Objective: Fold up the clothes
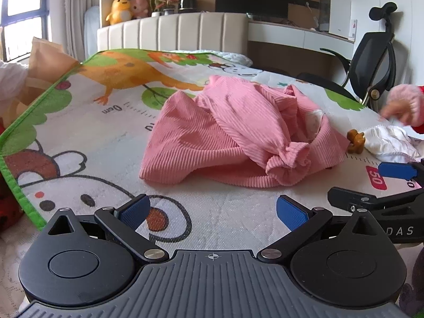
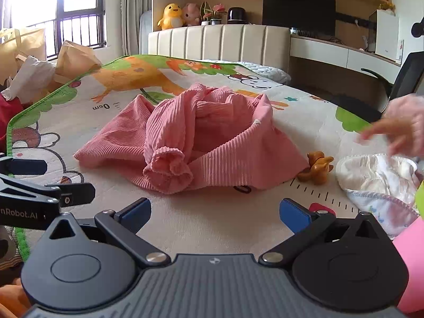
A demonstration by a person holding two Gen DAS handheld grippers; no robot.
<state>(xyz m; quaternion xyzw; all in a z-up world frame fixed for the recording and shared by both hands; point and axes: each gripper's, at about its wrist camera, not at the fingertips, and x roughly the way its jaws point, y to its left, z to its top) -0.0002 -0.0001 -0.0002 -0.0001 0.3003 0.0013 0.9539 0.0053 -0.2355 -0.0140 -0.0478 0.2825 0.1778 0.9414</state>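
Your bed (image 1: 238, 228) carries a cartoon play mat (image 1: 87, 122) with a green border, and the mat covers most of both views. On it, ahead of you, the pink ribbed garment (image 1: 212, 137) lies crumpled in a heap, one cuffed sleeve (image 2: 169, 169) flopped over its near side. Your left tongs (image 1: 212, 212) hang above the mat short of the garment, jaws spread wide, nothing between them. Your right tongs (image 2: 214, 212) sit the same way, wide apart and empty. To the right, a white cloth (image 2: 376, 177) lies just beside a blurred hand (image 2: 402, 129). A small brown toy figure (image 2: 318, 168) stands between garment and cloth.
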